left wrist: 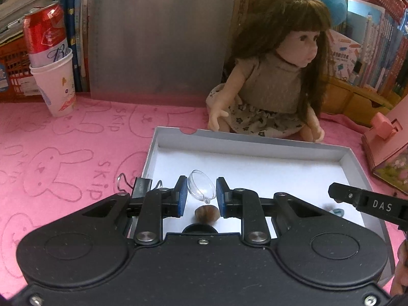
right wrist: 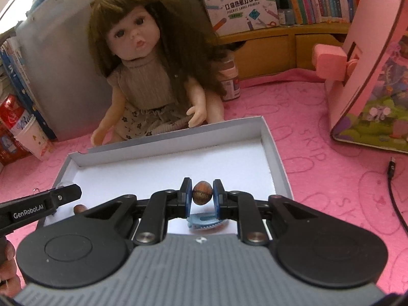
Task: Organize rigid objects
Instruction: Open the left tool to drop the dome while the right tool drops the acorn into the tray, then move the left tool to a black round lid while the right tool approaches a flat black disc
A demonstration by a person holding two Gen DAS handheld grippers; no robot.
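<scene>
My left gripper [left wrist: 201, 194] is shut on a clear plastic half-shell [left wrist: 201, 187], held just above the floor of the shallow white box [left wrist: 255, 141]. A brown nut [left wrist: 206, 214] lies on the box floor right under it. In the right wrist view my right gripper [right wrist: 202, 194] is shut on another brown nut [right wrist: 202, 193], over the near part of the same box [right wrist: 276, 158]. Beneath it lies a blue toothed clip [right wrist: 204, 221]. A black binder clip [left wrist: 140, 186] sits at the box's left wall. Each gripper's finger [left wrist: 367, 202] shows in the other's view.
A long-haired doll [left wrist: 272, 81] sits just behind the box on the pink rabbit-print cloth [left wrist: 63, 158]. A red can in a paper cup [left wrist: 53, 76] stands back left, a pink toy house [right wrist: 369, 89] at the right. A black cable [right wrist: 394, 191] lies right of the box.
</scene>
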